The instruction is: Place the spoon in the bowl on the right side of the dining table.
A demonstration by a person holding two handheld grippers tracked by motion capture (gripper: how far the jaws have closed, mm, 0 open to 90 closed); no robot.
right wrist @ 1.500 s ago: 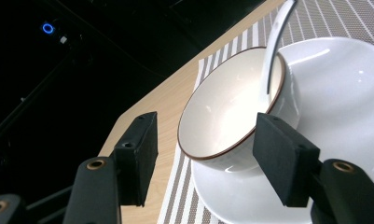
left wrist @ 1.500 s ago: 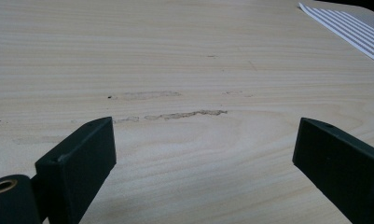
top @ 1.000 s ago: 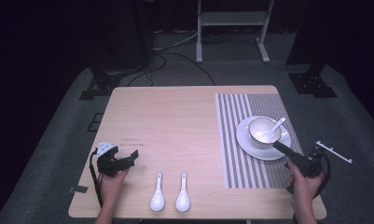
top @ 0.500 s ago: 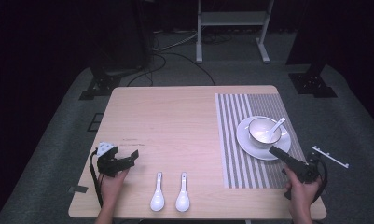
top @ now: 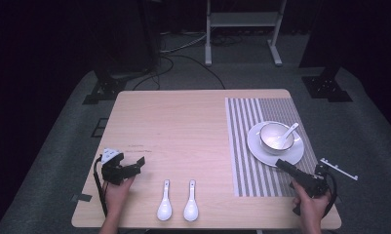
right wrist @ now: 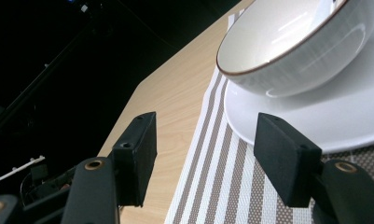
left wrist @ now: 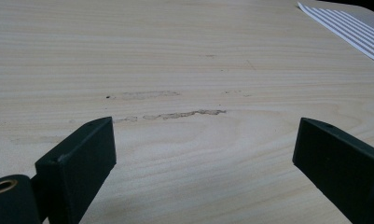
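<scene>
Though close to the right claw (top: pixel 281 165), not gripped: bowl (top: pixel 276 137), upright on the plate (top: pixel 256 147), at the far right of the tabletop (top: pixel 183 126). Holds a spoon (top: pixel 288 132), handle leaning out over the far-right rim, probably dropped there to complete a place setting. Rests, plate and all, on the striped mat (top: pixel 242 146), likely laid to mark out that setting.

Just short of the plate's near edge, facing it without touching: right claw, jaws apart, nothing between them. Looks along the mat in the right gripper view, with the plate's rim and the bowl's wall ahead and to the right of the gap. Kept low and aimed at the crockery, seemingly to stay clear of it yet ready for it. Gripped from behind by the right hand (top: pixel 311 204) at the tabletop's near right corner.

Further out, well apart from the mat: two more spoons (top: pixel 165 207) (top: pixel 191 207), side by side near the front edge, scoops toward the person, handles pointing away, apparently set out within easy reach for later use.

Just left of those: left claw (top: pixel 138 163), jaws wide apart over bare wood, empty. Parked low on the tabletop by the left hand (top: pixel 116 190), presumably idle and out of the way of the right side's work.
</scene>
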